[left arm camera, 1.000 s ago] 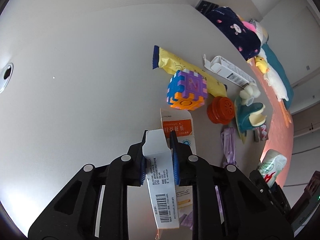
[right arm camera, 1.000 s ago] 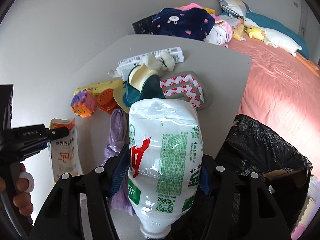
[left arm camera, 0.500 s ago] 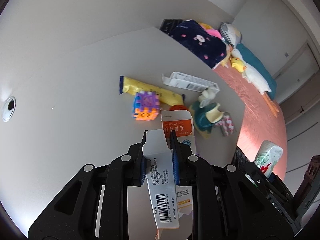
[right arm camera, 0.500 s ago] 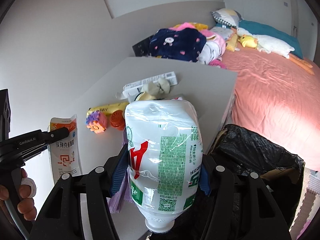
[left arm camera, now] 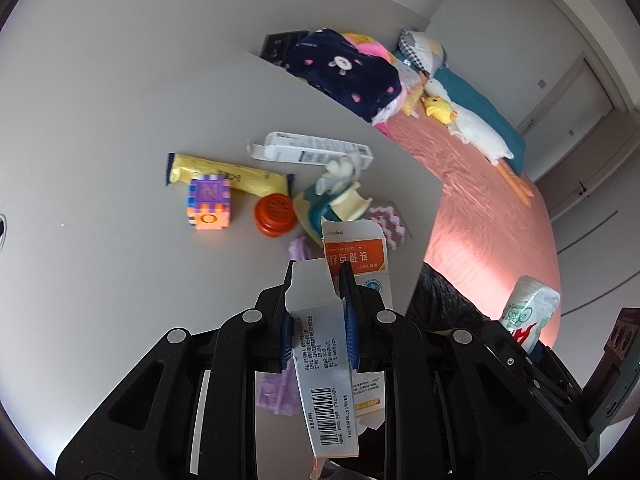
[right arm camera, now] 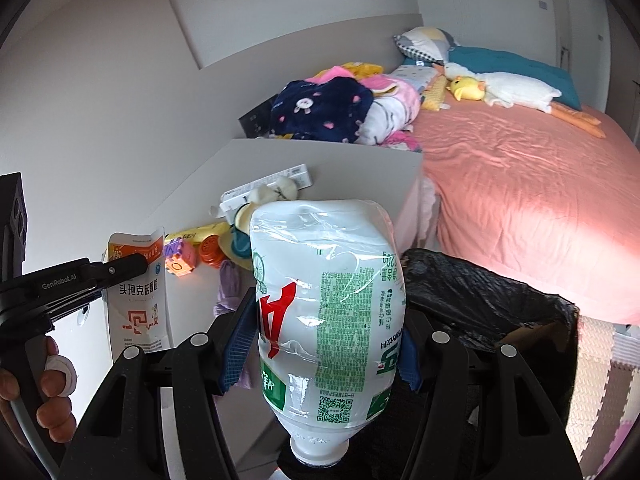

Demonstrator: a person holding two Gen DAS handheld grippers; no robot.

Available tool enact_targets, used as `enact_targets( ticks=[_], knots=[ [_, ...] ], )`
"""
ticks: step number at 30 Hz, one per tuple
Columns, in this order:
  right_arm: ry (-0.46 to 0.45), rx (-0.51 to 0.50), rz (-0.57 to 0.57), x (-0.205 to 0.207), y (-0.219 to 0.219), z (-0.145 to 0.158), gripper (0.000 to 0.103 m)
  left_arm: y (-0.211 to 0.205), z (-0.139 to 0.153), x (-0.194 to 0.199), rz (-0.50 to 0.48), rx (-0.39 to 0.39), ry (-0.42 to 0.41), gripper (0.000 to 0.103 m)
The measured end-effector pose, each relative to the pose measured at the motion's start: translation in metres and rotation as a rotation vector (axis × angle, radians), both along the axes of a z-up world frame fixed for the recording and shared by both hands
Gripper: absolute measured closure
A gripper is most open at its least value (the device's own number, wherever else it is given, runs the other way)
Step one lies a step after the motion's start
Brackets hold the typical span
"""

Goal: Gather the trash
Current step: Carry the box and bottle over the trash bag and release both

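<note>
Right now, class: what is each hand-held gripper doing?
Left hand-held gripper: closed on the carton.
Right hand-held gripper: closed on the bottle.

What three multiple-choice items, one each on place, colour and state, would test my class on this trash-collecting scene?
1. Where does the black trash bag sit?
A. On the grey table
B. Between the grey table and the pink bed
C. On the bed

2. What colour is the round ridged lid beside the foam puzzle cube?
A. Orange-red
B. Green
C. White

3. What is the right hand-held gripper doing?
A. Hanging open
B. Shut on nothing
C. Shut on the white plastic bottle with green print

Answers:
1 B: the bag's opening shows at the table's edge, with the bed behind.
2 A: the left wrist view shows it orange-red.
3 C: both blue pads press the bottle's sides, its neck pointing down.

The left hand-held gripper similarly clamps the flattened white and orange carton.
</note>
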State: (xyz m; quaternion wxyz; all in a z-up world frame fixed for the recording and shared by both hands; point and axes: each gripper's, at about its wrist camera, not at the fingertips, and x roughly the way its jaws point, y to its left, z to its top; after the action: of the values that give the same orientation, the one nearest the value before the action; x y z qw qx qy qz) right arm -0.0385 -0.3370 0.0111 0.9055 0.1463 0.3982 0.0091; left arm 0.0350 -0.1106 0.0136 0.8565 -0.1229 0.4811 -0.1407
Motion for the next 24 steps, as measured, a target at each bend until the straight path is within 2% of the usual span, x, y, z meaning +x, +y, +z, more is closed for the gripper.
enact_targets(
  ticks=[24],
  knots=[
    [-0.015, 0.009, -0.175, -0.046, -0.082, 0.007, 0.041, -0.11, 0.005, -0.014, -0.219, 0.033, -0.005, 0.083]
  ],
)
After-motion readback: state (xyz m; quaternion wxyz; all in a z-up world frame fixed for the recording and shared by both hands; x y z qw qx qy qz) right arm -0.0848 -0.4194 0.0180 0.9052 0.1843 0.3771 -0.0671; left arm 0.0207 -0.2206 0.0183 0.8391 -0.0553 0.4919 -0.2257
